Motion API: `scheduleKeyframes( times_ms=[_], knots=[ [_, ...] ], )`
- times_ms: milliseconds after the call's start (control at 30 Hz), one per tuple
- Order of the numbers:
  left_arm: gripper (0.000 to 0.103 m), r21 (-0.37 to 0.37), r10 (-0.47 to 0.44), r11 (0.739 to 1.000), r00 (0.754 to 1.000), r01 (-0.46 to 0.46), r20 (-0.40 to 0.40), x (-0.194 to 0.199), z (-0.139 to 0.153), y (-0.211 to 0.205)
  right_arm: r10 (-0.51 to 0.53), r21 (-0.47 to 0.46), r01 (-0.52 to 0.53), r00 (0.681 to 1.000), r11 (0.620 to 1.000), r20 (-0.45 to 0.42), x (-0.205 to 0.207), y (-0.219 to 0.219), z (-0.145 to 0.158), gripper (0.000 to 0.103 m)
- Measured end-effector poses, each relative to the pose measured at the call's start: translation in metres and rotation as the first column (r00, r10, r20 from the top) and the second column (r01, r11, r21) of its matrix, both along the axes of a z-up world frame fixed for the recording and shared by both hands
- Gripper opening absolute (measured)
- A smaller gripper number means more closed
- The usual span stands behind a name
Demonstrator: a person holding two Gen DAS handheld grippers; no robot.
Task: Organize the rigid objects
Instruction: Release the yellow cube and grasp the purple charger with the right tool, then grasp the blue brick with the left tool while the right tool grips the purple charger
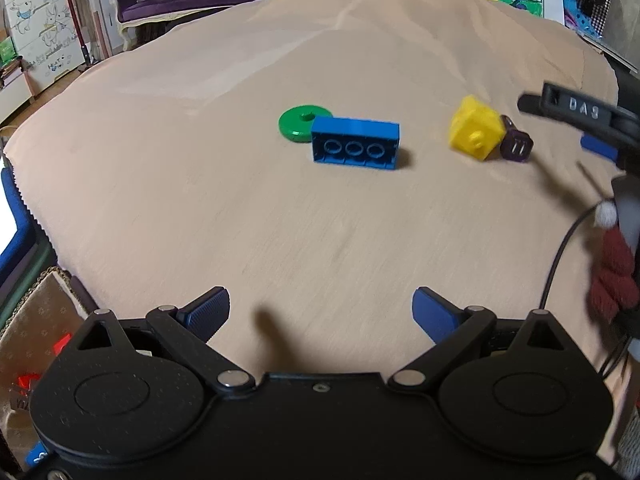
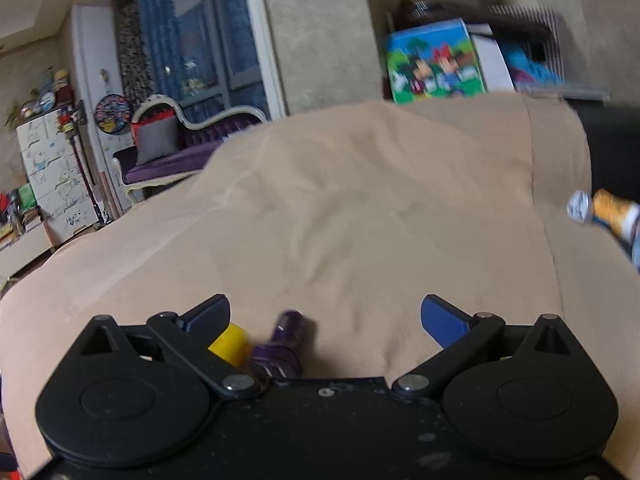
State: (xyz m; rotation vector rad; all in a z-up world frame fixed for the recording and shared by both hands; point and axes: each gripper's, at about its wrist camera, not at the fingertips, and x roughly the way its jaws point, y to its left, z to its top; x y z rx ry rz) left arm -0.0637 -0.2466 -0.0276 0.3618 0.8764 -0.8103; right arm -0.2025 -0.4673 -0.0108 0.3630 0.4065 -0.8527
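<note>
Both tongs, left [image 1: 320, 312] and right [image 2: 324, 320], gape empty; we next approach the peg [image 1: 516, 146], probably at the cube's [image 1: 476, 132] three o'clock, squarely.

Two matching handheld grippers, black bodies with blue finger pads.

Left gripper [image 1: 320, 312]: matte speckled black housing, two round disc covers with raised centres, folding link arms on silver pivot pins, triangular cut-outs in the outer links, one small screw at the centre of the top plate; blue pads [image 1: 210, 312], the left one ribbed. Right gripper [image 2: 326, 320]: same layout, same silver pins and centre screw, housing scuffed and dusty. From the left wrist view the right gripper's black finger carries raised white lettering "DAS", with a blue pad below and a thin black cable [image 1: 560, 248] trailing. The person wears a dark red knit sleeve [image 1: 612, 276] with a white pom-pom.
</note>
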Motion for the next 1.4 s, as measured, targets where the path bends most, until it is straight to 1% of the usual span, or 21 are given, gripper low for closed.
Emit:
scheduleKeyframes(
  times_ms=[167,267,400,667,833,900,933,967,1000,1033,1133,1267,1300,1367,1400],
  knots=[
    [0.095,-0.028,0.027,0.999,0.999,-0.028,-0.021,0.011,0.01,-0.018,-0.023,0.085,0.024,1.0,0.996,-0.016,-0.001,-0.013,-0.013,0.102],
    [0.095,-0.033,0.043,0.999,0.999,-0.043,-0.006,0.018,0.016,-0.033,-0.026,0.135,0.027,1.0,0.991,-0.006,-0.001,-0.019,-0.022,0.102],
    [0.095,-0.026,0.066,0.998,0.998,-0.065,0.02,0.029,0.023,-0.055,-0.022,0.147,0.02,1.0,0.989,0.012,-0.002,-0.02,-0.025,0.103],
    [0.095,-0.021,0.107,0.994,0.994,-0.107,-0.016,0.047,0.022,-0.085,-0.005,0.137,0.002,1.0,0.991,0.023,0.0,-0.024,-0.03,0.103],
    [0.095,0.005,0.128,0.992,0.991,-0.128,-0.029,0.058,0.017,-0.098,0.001,0.137,-0.004,1.0,0.991,0.025,0.001,-0.023,-0.03,0.103],
    [0.092,0.008,0.138,0.99,0.99,-0.138,-0.04,0.062,0.015,-0.099,0.002,0.14,-0.006,1.0,0.99,0.028,0.0,-0.023,-0.03,0.103],
    [0.084,0.008,0.142,0.99,0.989,-0.142,-0.051,0.064,0.013,-0.099,0.002,0.141,-0.006,1.0,0.99,0.028,0.0,-0.024,-0.03,0.103],
    [0.066,0.007,0.139,0.99,0.988,-0.139,-0.067,0.065,0.011,-0.099,0.002,0.141,-0.006,1.0,0.99,0.029,0.0,-0.023,-0.03,0.103],
    [0.061,0.009,0.129,0.992,0.987,-0.128,-0.091,0.066,0.009,-0.099,0.002,0.143,-0.007,1.0,0.99,0.03,0.0,-0.023,-0.029,0.103],
    [0.061,0.015,0.128,0.992,0.987,-0.128,-0.1,0.067,0.007,-0.099,0.002,0.144,-0.007,1.0,0.989,0.029,0.0,-0.023,-0.029,0.103],
    [0.061,0.008,0.139,0.99,0.987,-0.138,-0.076,0.063,0.008,-0.095,0.014,0.141,-0.016,1.0,0.99,0.013,0.0,-0.021,-0.026,0.103],
    [0.061,-0.005,0.161,0.987,0.982,-0.162,-0.102,0.06,0.008,-0.084,0.08,0.107,-0.074,0.996,0.992,-0.05,0.007,-0.013,-0.024,0.103],
    [0.061,-0.004,0.164,0.986,0.98,-0.165,-0.109,0.058,0.008,-0.081,0.089,0.094,-0.084,0.994,0.992,-0.061,0.009,-0.011,-0.024,0.101],
    [0.061,-0.002,0.163,0.986,0.98,-0.164,-0.116,0.055,0.009,-0.078,0.103,0.074,-0.098,0.992,0.992,-0.076,0.013,-0.006,-0.024,0.094],
    [0.061,0.0,0.163,0.986,0.98,-0.164,-0.118,0.054,0.01,-0.076,0.107,0.072,-0.101,0.991,0.992,-0.08,0.015,-0.004,-0.024,0.093]
  ],
)
